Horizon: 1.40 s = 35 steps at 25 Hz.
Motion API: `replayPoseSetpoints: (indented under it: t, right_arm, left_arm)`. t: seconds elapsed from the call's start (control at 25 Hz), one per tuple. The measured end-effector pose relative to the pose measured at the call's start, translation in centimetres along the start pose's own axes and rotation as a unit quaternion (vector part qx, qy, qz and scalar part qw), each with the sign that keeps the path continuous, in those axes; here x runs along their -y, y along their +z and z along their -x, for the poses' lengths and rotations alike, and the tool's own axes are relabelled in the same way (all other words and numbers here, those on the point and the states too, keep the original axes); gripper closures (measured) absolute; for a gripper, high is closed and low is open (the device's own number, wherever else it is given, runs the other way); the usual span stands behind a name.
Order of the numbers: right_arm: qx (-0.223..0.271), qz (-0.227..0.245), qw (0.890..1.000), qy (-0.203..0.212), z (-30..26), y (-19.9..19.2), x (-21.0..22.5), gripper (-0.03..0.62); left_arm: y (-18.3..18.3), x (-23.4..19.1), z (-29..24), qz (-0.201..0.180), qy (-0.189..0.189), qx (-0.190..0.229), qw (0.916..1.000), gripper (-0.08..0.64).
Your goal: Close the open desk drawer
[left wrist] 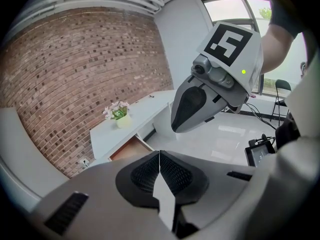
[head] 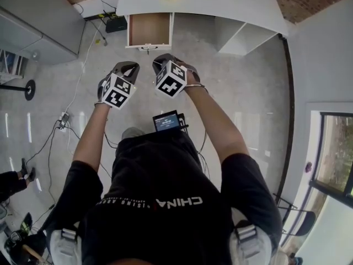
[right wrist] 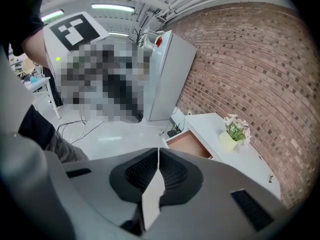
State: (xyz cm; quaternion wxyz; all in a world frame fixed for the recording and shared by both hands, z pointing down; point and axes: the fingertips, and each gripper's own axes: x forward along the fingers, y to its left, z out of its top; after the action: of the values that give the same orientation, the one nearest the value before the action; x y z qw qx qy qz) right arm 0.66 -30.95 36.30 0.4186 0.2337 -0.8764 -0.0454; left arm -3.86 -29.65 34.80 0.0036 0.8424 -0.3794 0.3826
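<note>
A white desk [head: 198, 1] stands against the brick wall, and its wooden drawer [head: 149, 29] is pulled out toward me. The drawer also shows ahead in the left gripper view [left wrist: 129, 149] and the right gripper view [right wrist: 190, 144]. My left gripper [head: 128, 67] and right gripper [head: 164, 60] are held side by side in the air, a good way short of the drawer front. In each gripper's own view, left gripper [left wrist: 159, 152] and right gripper [right wrist: 158, 149], the black pads meet with nothing between them. Neither touches the desk.
A potted flower [right wrist: 234, 132] sits on the desk top. On the floor left of the drawer lie a black box [head: 116, 24] and cables [head: 83, 76]. A grey cabinet [head: 38, 21] stands at the left, the desk's open shelf [head: 242, 37] at the right. A small screen [head: 167, 121] hangs at my waist.
</note>
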Motion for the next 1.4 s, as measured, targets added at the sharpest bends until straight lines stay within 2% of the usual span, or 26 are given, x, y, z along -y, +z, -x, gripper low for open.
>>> replayPoseSetpoints:
  t: [0.16, 0.48, 0.72, 1.08, 1.28, 1.4]
  right_arm:
    - [-0.002, -0.012, 1.0, -0.001, -1.4, 0.9, 0.5, 0.575]
    - [-0.007, -0.026, 0.999, -0.04, -2.3, 3.6, 1.9, 0.575]
    - [-0.005, -0.033, 0.998, -0.045, -2.3, 4.1, 1.3, 0.575]
    - [-0.023, -0.042, 0.998, -0.041, -4.4, 3.2, 2.2, 0.575]
    - [-0.025, -0.053, 0.997, -0.041, -5.1, 3.4, 2.8, 0.575]
    - [-0.023, -0.056, 0.997, -0.04, -6.1, 3.3, 3.3, 0.575]
  left_arm:
    - [-0.6, -1.3, -0.7, -0.007, -0.012, -0.002, 0.9999, 0.548]
    - [-1.3, -4.2, -1.0, -0.04, -0.037, 0.007, 0.9985, 0.548]
    - [-1.4, -3.8, -0.7, -0.052, -0.053, 0.019, 0.9971, 0.548]
    - [-2.1, -5.2, -2.4, -0.052, -0.066, 0.016, 0.9964, 0.548]
    - [-2.1, -5.6, -2.5, -0.043, -0.087, 0.034, 0.9947, 0.548]
    - [-2.3, -6.2, -3.1, -0.045, -0.086, 0.036, 0.9946, 0.548]
